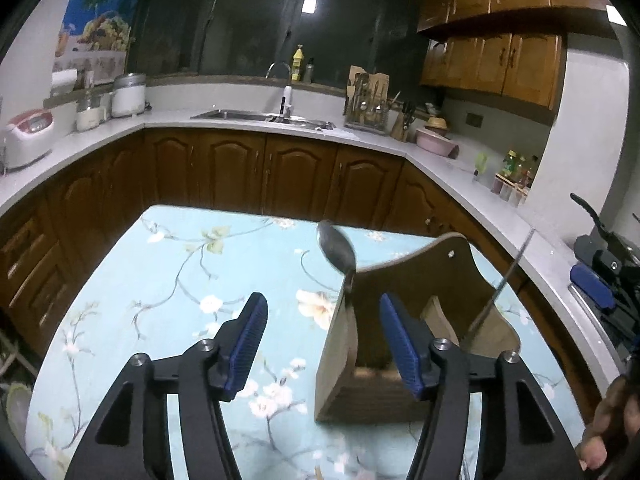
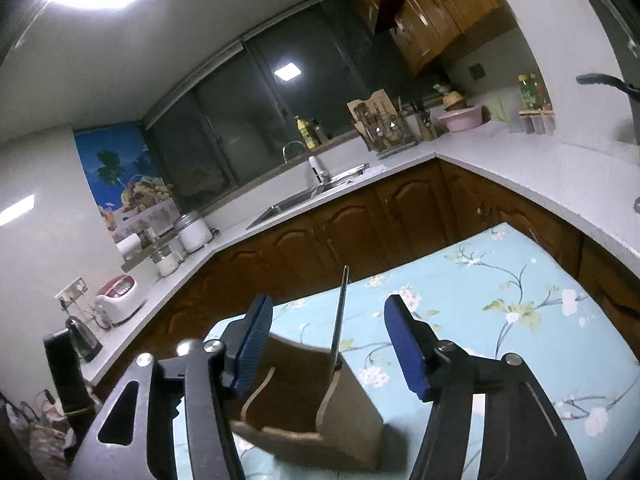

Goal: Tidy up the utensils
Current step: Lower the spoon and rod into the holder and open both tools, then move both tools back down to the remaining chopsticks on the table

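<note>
Nearest the viewer, the left hand-held gripper (image 1: 322, 340) stands with its blue pads spread apart and nothing between them. The right hand-held gripper (image 2: 328, 340) is spread the same way; a thin metal handle shows in the gap between its pads, but the pads do not touch it.

Just beyond both sits a wooden utensil holder (image 1: 400, 360) on the table (image 1: 160, 280), which is covered in a pale blue floral cloth. The holder has a taller curved back wall and an inner divider.

Two utensils stand in it. A spoon (image 1: 336, 246) rests at the holder's left edge, handle down, bowl up and leaning left and away. The thin metal utensil (image 1: 502, 288) stands in the right part, its long axis nearly upright, tipped up and to the right; its working end is hidden inside.

The step in hand looks like releasing and backing off. To do it well, both grippers should draw straight back and slightly up with the pads kept wide, so neither pad brushes a leaning handle or nudges the light holder.

Far behind, kitchen counters, a sink (image 1: 264, 116) and wooden cabinets wrap the room.
</note>
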`<state>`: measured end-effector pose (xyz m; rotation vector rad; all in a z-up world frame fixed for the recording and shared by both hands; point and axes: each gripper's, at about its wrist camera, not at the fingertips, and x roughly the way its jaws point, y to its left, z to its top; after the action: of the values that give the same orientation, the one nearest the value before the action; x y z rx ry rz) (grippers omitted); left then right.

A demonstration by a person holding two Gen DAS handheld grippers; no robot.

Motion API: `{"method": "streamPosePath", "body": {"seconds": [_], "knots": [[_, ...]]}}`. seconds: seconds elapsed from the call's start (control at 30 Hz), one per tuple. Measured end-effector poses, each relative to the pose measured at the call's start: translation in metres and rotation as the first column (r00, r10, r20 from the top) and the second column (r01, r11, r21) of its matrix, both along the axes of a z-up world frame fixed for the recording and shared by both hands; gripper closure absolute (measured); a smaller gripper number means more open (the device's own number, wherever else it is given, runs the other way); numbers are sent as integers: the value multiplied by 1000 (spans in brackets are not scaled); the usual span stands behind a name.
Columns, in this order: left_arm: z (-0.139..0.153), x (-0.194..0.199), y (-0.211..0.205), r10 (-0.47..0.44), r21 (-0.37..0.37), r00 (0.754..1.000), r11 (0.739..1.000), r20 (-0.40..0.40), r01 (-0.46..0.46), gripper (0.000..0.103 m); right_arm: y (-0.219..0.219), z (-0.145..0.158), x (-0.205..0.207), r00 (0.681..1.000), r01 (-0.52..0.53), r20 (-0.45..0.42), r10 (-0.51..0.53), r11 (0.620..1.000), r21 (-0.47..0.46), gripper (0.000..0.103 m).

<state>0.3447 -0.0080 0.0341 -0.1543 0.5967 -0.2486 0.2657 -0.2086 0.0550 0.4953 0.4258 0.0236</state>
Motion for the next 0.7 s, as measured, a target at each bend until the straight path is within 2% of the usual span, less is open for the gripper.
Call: {"method": "streamPosePath", "body": {"seconds": [0.2,0.7], "knots": [[-1,-39,25,20,-23,999,1000,-46,-21,44,3,0,-30,999,-47,-26,47,999,-6,42],[-21,-114,61,57,-56,977,996,-206,-70,44,10,-41,-101,980,-62,-190,61,998,0,41]]}}
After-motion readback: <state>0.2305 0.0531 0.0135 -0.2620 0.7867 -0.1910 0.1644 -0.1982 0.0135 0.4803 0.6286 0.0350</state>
